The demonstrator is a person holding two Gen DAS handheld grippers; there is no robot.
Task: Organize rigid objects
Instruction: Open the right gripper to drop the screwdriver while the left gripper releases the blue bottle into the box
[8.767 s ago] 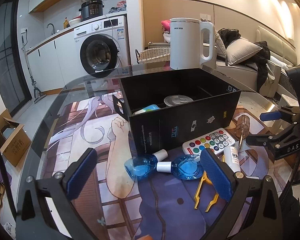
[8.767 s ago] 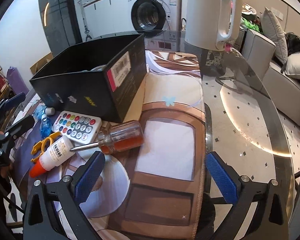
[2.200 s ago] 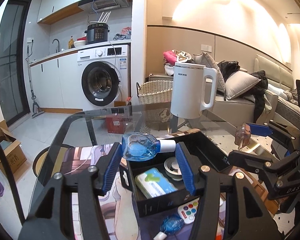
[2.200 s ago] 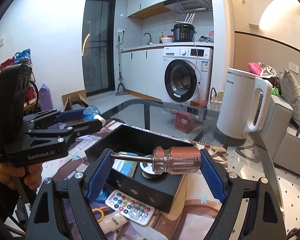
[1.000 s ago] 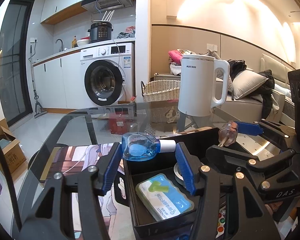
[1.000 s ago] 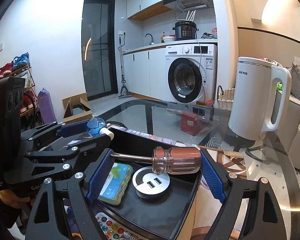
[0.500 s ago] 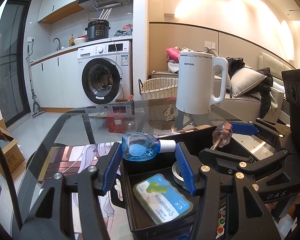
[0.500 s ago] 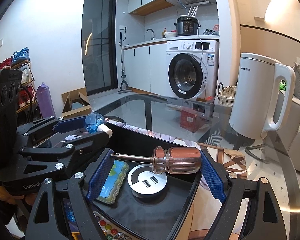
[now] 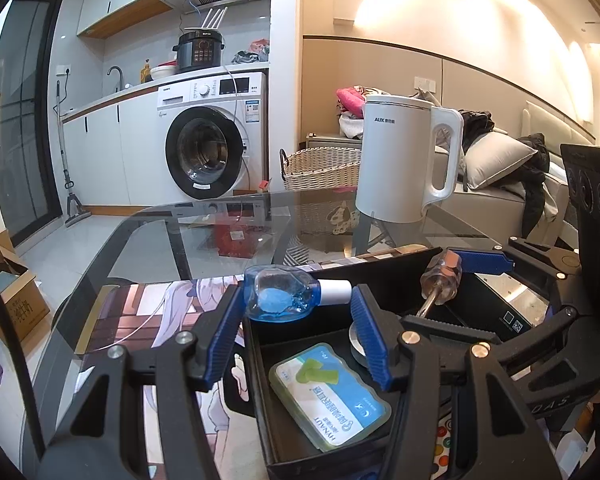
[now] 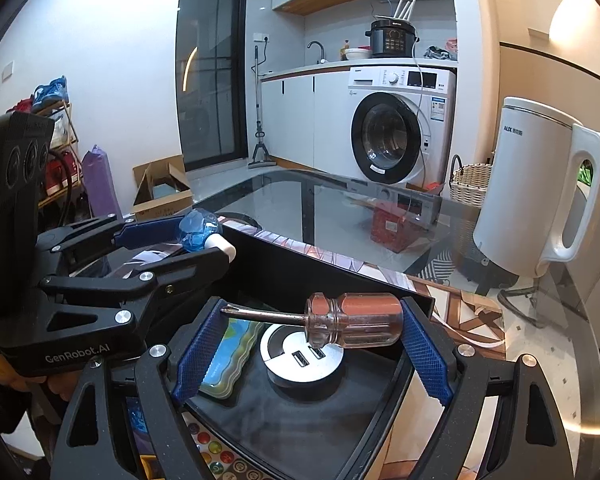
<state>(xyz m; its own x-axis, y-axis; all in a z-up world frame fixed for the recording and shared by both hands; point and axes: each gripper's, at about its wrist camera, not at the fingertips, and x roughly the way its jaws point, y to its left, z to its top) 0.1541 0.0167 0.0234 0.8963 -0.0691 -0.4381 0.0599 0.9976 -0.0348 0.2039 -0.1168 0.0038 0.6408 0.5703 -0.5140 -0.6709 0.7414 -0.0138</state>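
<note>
My left gripper (image 9: 298, 332) is shut on a small blue bottle with a white cap (image 9: 284, 298) and holds it sideways above the near left corner of the black box (image 9: 496, 308). My right gripper (image 10: 310, 346) is shut on a stubby screwdriver with a clear orange handle (image 10: 352, 320), held level over the box (image 10: 340, 264). In the box lie a green-and-blue pack (image 9: 332, 396) and a round silver USB hub (image 10: 300, 360). The bottle (image 10: 198, 232) and the left gripper also show in the right wrist view, and the screwdriver (image 9: 440, 276) in the left wrist view.
A white kettle (image 9: 400, 164) stands on the glass table (image 9: 220, 232) behind the box. A remote with coloured buttons (image 10: 216, 448) lies in front of the box on the printed mat (image 9: 140, 320). A wicker basket (image 9: 320, 168) and a washing machine (image 9: 208, 152) are beyond the table.
Both grippers have moved a little further over the box and lower, each keeping its object. The box contents look nearer.
</note>
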